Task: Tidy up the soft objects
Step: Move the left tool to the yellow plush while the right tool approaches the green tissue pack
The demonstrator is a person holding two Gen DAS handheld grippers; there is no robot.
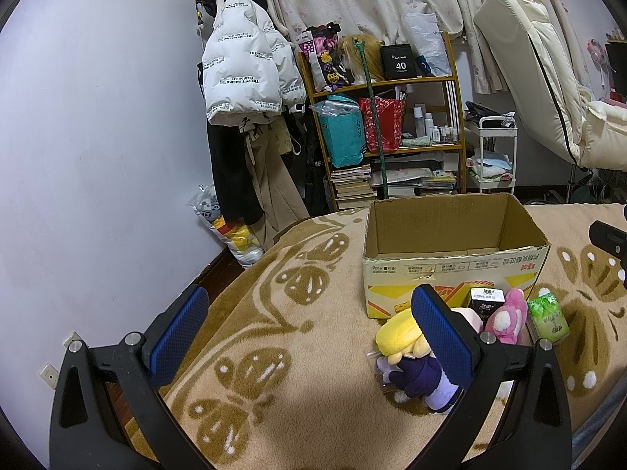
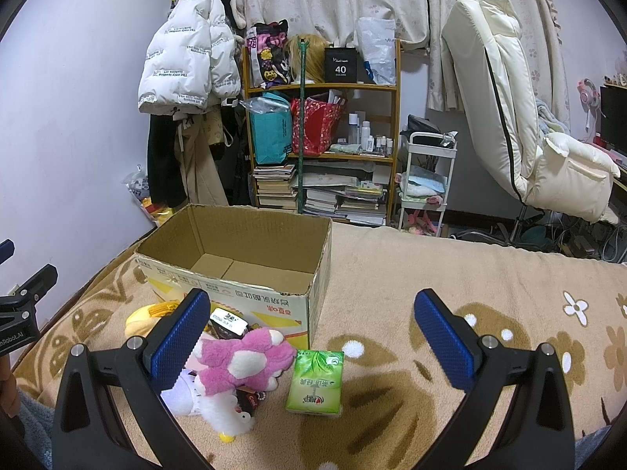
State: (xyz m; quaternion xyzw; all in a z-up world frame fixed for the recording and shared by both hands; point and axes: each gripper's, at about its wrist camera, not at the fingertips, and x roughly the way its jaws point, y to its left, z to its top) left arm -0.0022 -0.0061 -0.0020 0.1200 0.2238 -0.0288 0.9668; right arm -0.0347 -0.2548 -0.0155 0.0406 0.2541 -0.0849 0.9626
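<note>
An open, empty cardboard box (image 1: 454, 250) (image 2: 235, 266) stands on the beige blanket. In front of it lies a small pile: a yellow-haired doll in purple clothes (image 1: 415, 372), a pink-and-white plush (image 1: 507, 319) (image 2: 243, 360), a dark drink carton (image 1: 486, 301) (image 2: 229, 323), a green tissue pack (image 1: 548, 319) (image 2: 315, 382) and a white plush (image 2: 231, 417). My left gripper (image 1: 305, 319) is open, left of the pile, its right finger in front of the doll. My right gripper (image 2: 311, 323) is open above the tissue pack, holding nothing.
The blanket (image 1: 282, 313) has brown butterfly patterns and ends at its left edge above dark floor. Behind the bed stand a wooden shelf (image 2: 321, 125) with bags and books, a white cart (image 2: 425, 180), hanging coats (image 1: 243, 66) and a cream recliner (image 2: 521, 117).
</note>
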